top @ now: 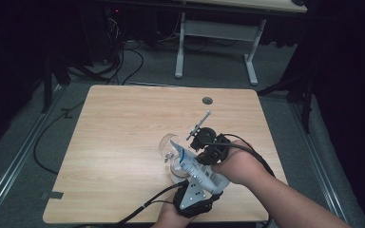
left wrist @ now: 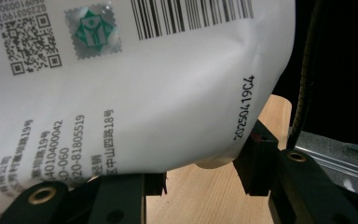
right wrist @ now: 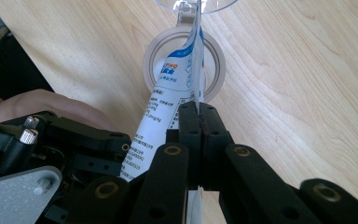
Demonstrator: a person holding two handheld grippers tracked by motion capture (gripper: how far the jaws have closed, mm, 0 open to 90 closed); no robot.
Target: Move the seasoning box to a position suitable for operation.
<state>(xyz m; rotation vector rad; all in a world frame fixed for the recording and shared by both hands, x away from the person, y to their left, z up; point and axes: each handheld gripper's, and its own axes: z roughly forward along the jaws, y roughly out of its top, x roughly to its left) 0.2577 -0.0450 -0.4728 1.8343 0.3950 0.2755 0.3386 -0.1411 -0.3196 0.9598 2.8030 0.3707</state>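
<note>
Nearest the high camera, at the near edge of the table (top: 123, 123), the left gripper (top: 192, 195) sits in the person's left hand with its grey three-cornered plate facing up and a black cable trailing off to the left; its jaws stand partly apart and clamp the bottom end of a white pouch (top: 197, 167). From the left gripper view the pouch (left wrist: 135, 93) bulges between the two black jaws, which press against its lower edge, and its printed face shows a barcode, a square code, a green seal and a date stamp running up the side. Moving right in the high view, the pouch slants up and away from the left gripper, its upper end tipped over a round clear container (top: 173, 159) that stands on the table just left of the right gripper. The right gripper view shows the pouch (right wrist: 168, 88) reaching down into the container's round opening (right wrist: 214, 63), with a clear lid (right wrist: 191, 5) just beyond it. Farthest right, the right gripper (top: 209, 151), held in the right hand (top: 237, 166), has its jaws pinched tight together on the thin side edge of the pouch, a cable looping behind the wrist
</note>
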